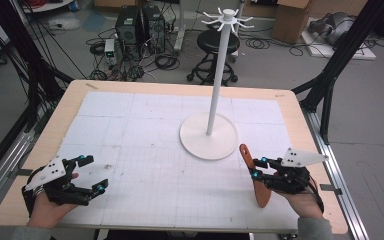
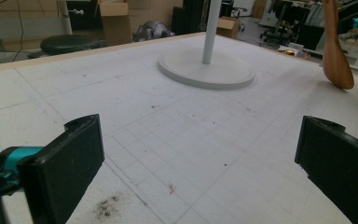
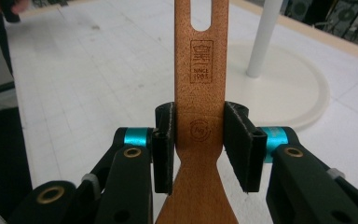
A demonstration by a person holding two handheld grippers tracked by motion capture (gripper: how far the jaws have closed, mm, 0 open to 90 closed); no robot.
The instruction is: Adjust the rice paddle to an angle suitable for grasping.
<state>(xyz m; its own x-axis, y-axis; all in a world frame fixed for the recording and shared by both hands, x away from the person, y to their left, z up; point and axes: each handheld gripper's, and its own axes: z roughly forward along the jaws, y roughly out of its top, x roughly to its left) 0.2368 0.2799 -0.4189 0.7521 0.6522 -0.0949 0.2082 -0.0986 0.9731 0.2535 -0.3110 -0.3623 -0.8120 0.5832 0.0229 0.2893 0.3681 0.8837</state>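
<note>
Plainly, "SINCE 1965" stamp (image 3: 201, 62) on gripped wooden spatula (image 3: 200, 112).

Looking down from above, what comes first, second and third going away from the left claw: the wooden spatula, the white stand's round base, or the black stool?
1. Round base of the white stand, on the table, ahead and to the right of the left claw.
2. Wooden spatula, held across the table in the right claw.
3. Black stool, on the floor beyond the table's far edge.
</note>
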